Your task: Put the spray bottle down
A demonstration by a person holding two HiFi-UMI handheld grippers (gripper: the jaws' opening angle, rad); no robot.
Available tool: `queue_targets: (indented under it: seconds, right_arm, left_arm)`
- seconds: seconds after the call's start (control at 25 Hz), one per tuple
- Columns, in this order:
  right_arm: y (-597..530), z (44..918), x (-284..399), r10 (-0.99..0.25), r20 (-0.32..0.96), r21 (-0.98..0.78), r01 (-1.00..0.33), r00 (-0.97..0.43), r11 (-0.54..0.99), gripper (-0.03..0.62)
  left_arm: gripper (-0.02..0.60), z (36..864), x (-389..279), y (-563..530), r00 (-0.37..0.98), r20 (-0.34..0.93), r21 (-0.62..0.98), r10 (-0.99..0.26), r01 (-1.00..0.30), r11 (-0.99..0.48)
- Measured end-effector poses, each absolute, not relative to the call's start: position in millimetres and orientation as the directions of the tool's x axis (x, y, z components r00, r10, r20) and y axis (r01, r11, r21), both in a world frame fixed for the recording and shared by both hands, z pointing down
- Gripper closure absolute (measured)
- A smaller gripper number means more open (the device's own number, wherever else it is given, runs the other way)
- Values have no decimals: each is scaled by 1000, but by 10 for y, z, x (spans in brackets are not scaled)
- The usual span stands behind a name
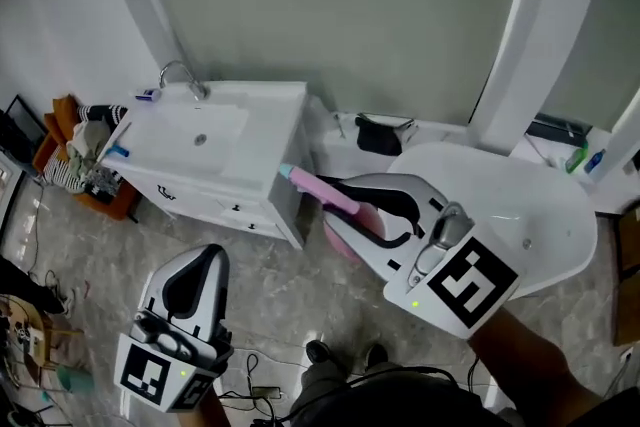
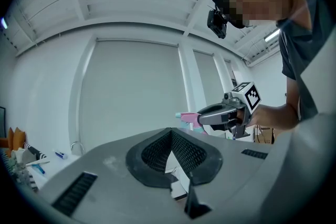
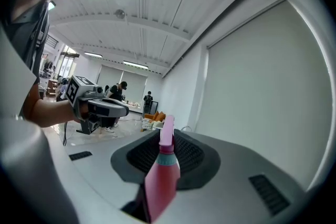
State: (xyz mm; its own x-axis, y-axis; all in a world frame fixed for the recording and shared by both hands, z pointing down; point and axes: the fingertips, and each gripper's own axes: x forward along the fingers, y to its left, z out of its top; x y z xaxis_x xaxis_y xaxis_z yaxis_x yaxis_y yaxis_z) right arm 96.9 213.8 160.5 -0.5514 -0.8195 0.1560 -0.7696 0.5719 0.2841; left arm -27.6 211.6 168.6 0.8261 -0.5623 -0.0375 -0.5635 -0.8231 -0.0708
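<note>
A white vanity (image 1: 215,155) and a rounded white counter (image 1: 545,205) flank a marbled floor in the head view. Between them, the right gripper (image 1: 335,207) carries the pink spray bottle (image 1: 322,189) in mid-air, resting on nothing. The left gripper (image 1: 200,257) hangs lower, away from it.

In the left gripper view, the left gripper (image 2: 170,139) has its jaws together and empty.

In the right gripper view, the right gripper (image 3: 164,157) is clamped on the spray bottle (image 3: 160,181), nozzle pointing forward.

The putting-down is not yet done. Choosing a surface, lowering the bottle and releasing it all seem to remain.
</note>
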Motion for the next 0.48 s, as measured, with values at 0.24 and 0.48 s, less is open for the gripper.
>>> queue_targets:
  seconds: [0.24, 0.48]
  right_arm:
    - [1983, 1502, 891, -852, 122, 245, -817, -509, 523, 511]
    - [1531, 1496, 708, -882, 122, 262, -843, -455, 470, 511]
  left_arm:
    - [577, 1664, -315, 1842, 860, -57, -66, -506, -509, -858]
    - [577, 1625, -562, 1381, 883, -44, -97, -467, -469, -878]
